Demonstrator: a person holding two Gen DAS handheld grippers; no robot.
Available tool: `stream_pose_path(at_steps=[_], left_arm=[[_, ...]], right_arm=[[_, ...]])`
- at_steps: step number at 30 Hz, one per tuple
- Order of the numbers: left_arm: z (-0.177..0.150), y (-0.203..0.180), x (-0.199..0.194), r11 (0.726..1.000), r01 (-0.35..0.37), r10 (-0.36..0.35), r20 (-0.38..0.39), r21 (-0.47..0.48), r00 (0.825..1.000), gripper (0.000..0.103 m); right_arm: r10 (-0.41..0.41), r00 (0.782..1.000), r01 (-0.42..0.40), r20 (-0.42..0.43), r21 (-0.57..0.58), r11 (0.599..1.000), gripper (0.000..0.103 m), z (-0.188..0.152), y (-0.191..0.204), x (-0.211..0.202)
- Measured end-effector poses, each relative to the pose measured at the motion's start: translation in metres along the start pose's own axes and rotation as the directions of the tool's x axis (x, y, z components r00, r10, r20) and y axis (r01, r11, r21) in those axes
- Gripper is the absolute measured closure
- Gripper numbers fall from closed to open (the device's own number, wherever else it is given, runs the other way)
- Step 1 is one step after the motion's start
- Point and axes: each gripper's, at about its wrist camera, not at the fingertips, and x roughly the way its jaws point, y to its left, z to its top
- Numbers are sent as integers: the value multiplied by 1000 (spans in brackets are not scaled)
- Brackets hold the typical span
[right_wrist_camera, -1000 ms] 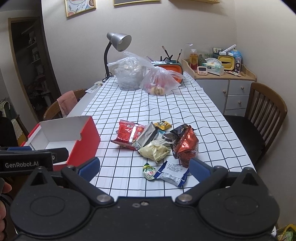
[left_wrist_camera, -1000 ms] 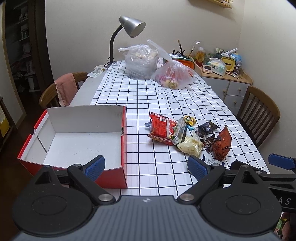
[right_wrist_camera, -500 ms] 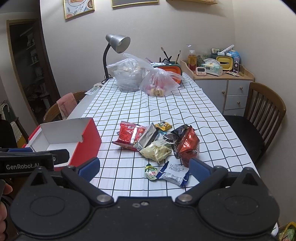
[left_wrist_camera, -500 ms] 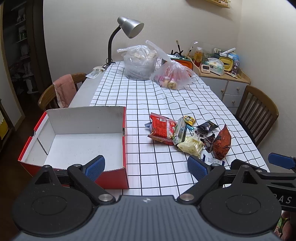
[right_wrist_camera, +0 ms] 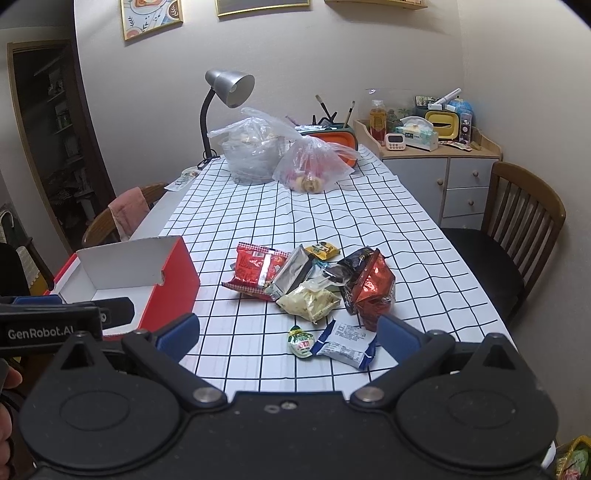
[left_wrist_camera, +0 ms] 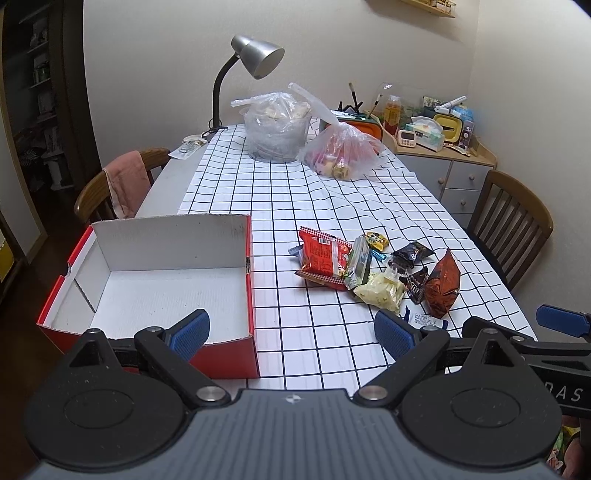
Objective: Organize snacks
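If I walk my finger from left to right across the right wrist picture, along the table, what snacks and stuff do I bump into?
Red box → red checkered snack bag → silver packet → pale yellow snack bag → shiny red-and-black bag.

Cream walls (right_wrist_camera: pixel 295 44), two framed pictures (right_wrist_camera: pixel 151 14) high up. Desk (left_wrist_camera: pixel 166 188) under a black-grid white cloth (left_wrist_camera: pixel 332 206). Grey gooseneck lamp (left_wrist_camera: pixel 255 59) at the desk's far end, unlit. Wooden chair (right_wrist_camera: pixel 517 229) to the desk's right; another chair (left_wrist_camera: pixel 99 192) to its left with a pink towel (left_wrist_camera: pixel 125 184) over the back. Grey drawer cabinet (right_wrist_camera: pixel 454 184) in the corner beyond the desk's far right, its wooden top cluttered. Dark doorway with shelves (right_wrist_camera: pixel 55 129) left of the desk. Dark floor (left_wrist_camera: pixel 22 332).
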Motion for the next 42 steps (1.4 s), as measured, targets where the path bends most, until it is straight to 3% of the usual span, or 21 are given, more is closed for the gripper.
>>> stream_pose_path(at_steps=[12, 22, 26, 33, 42], left_arm=[[0, -5, 5, 1000, 16, -15, -13, 8, 1000, 6], [6, -36, 32, 1000, 4, -3, -48, 21, 999, 6], [8, -48, 45, 1000, -7, 9, -65, 25, 998, 6], [0, -69, 76, 998, 10, -2, -144, 54, 990, 6], [-8, -84, 119, 999, -11, 20, -236, 41, 972, 7]], right_arm=[[5, 1000, -5, -5, 2, 1000, 0, -2, -2, 1], [87, 995, -89, -50, -32, 996, 2, 5, -44, 28], [108, 992, -115, -66, -104, 988, 3, 5, -58, 41], [158, 977, -188, -146, -222, 957, 4, -7, -79, 74], [221, 941, -305, -255, -366, 879, 13, -19, -94, 133]])
